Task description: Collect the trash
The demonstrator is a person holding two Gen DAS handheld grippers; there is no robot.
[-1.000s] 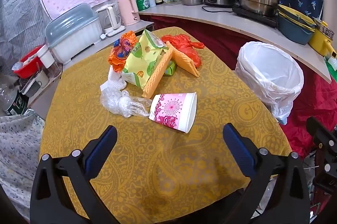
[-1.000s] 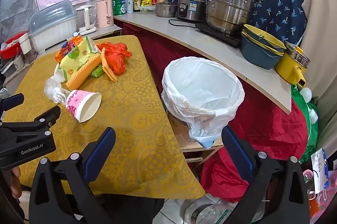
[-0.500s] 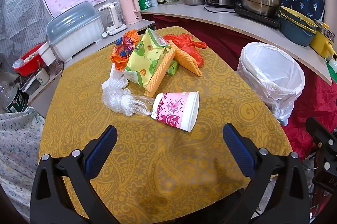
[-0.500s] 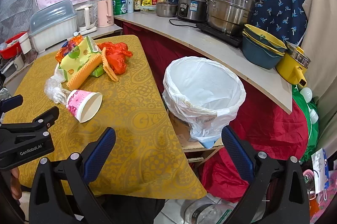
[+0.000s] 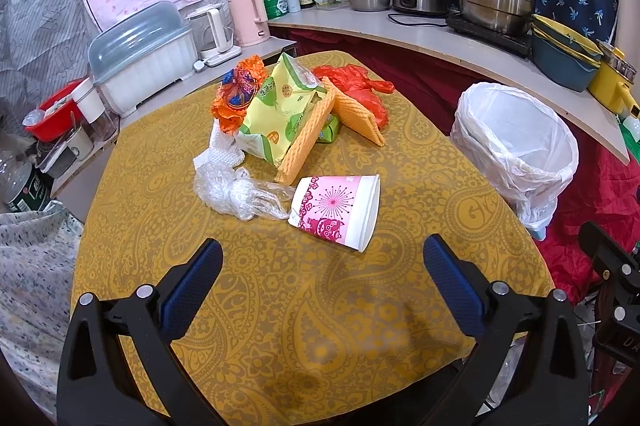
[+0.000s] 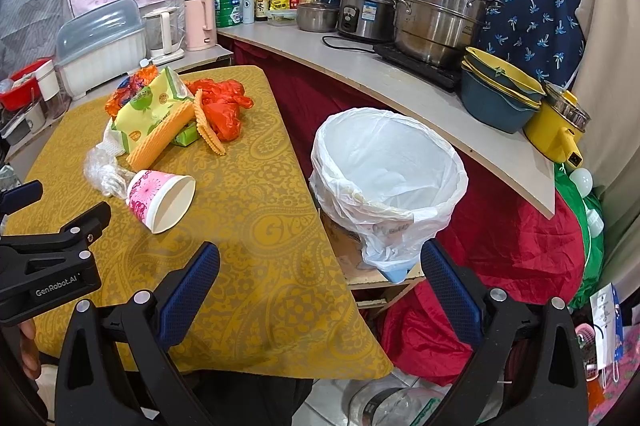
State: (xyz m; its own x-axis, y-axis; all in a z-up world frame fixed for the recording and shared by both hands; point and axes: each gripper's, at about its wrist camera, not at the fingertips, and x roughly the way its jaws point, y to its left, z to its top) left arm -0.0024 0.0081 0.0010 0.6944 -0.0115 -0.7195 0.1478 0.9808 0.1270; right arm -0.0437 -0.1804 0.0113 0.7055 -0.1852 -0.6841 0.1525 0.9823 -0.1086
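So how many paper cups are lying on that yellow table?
1. The pink-patterned paper cup lies on its side near the table's middle, beside the crumpled clear plastic. Others could hide under the wrapper pile.

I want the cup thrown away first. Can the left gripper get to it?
Probably yes. The left gripper is open and points at the cup, which lies on its side just ahead on the table. Nothing sits between them; the clear plastic only touches the cup's far end.

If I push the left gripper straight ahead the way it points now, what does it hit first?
Most likely the paper cup, lying on its side on the yellow tablecloth just ahead of the open left gripper. Nothing lies between them. Depth is unclear, so it might skim the cloth first.
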